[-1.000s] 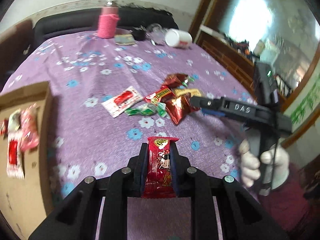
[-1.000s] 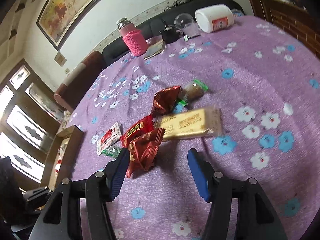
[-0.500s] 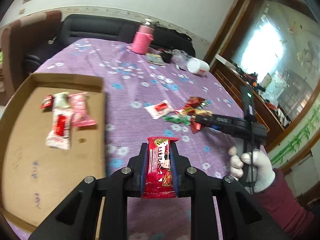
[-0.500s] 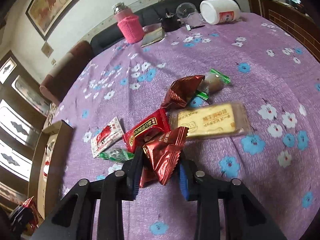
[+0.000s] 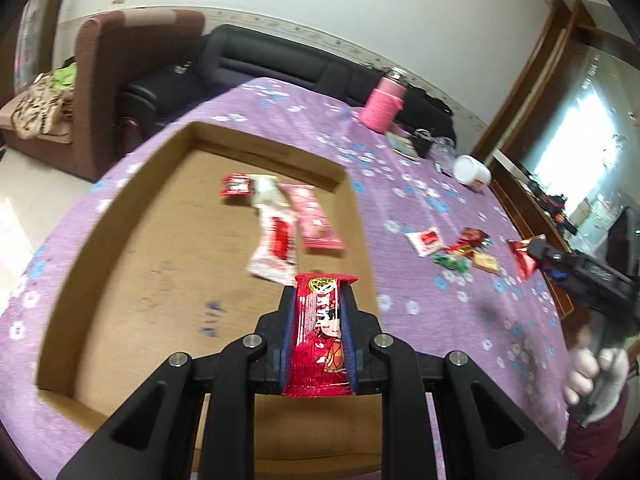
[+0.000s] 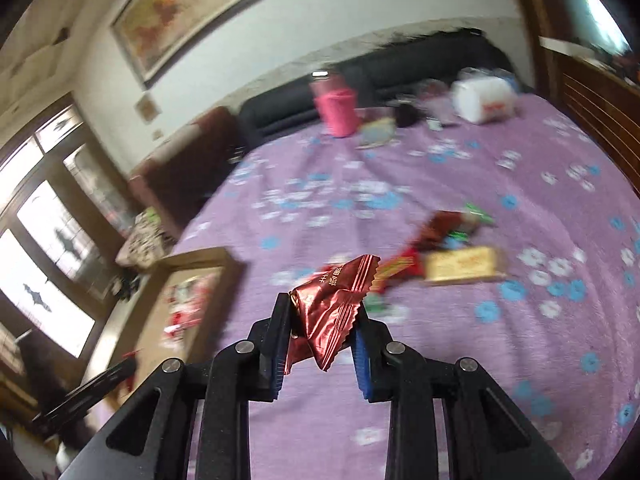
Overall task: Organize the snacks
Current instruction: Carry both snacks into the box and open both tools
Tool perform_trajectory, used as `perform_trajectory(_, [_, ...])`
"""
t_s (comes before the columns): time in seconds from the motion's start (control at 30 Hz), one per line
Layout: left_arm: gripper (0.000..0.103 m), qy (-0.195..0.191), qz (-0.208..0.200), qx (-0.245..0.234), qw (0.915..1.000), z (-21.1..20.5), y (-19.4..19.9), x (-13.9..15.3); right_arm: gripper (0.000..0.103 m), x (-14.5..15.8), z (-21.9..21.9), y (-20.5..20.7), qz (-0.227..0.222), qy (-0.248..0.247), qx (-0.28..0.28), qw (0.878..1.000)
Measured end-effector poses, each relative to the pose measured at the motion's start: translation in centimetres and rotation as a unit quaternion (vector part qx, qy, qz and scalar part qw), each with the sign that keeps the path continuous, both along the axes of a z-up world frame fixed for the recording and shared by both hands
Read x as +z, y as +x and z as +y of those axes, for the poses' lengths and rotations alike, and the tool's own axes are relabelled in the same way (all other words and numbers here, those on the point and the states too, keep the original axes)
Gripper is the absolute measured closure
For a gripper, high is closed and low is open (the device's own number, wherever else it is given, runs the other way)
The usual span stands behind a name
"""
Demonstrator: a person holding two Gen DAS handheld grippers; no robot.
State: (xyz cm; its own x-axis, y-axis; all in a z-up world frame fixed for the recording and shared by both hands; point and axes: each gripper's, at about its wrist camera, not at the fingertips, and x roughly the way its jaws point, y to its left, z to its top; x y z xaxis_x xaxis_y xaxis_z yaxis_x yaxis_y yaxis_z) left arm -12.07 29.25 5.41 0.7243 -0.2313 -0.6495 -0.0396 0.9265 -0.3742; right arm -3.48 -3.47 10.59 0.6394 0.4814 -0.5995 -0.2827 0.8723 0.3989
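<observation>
My left gripper [image 5: 318,300] is shut on a red snack packet [image 5: 318,336] with a cartoon figure, held above the right edge of a shallow cardboard tray [image 5: 132,248]. The tray holds three packets [image 5: 280,220]. My right gripper [image 6: 324,312] is shut on a dark red foil packet [image 6: 336,304], lifted above the purple flowered cloth. It also shows in the left wrist view [image 5: 538,254]. Several loose snacks [image 6: 444,256] lie in a pile on the cloth, also seen in the left wrist view [image 5: 456,248]. The tray [image 6: 176,304] lies to the left.
A pink-sleeved bottle [image 5: 386,106], a white jar [image 5: 472,170] on its side and small clutter stand at the table's far end. A black sofa [image 5: 256,68] and a brown armchair [image 5: 108,72] sit behind the table. A wooden frame [image 6: 600,112] runs along the right side.
My left gripper has carried the red packet left, from over the cloth to over the tray. My right gripper closed on the dark red foil packet and lifted it off the pile.
</observation>
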Motion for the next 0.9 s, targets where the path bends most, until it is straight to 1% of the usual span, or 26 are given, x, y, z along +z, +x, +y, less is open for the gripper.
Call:
perform_trajectory(0.13, [0.083, 0.011, 0.002, 0.019, 0.9998, 1.7, -0.4, -0.2, 0.073, 0.4, 4.6, -0.7, 0.007, 0.009, 0.065, 0.998])
perform_trajectory(0.27, [0.083, 0.019, 0.005, 0.028, 0.9994, 3.0, -0.3, -0.1, 0.073, 0.2, 8.7, -0.8, 0.015, 0.003, 0.107, 0.994])
perform_trajectory(0.6, [0.083, 0.046, 0.020, 0.024, 0.9985, 5.3, 3.2, 1.3, 0.072, -1.9, 16.9, 0.9, 0.039, -0.017, 0.174, 0.984])
perform_trajectory(0.9, [0.083, 0.041, 0.059, 0.022, 0.9971, 7.0, 7.4, 0.2, 0.072, -4.3, 22.3, 2.1, 0.064, -0.037, 0.218, 0.973])
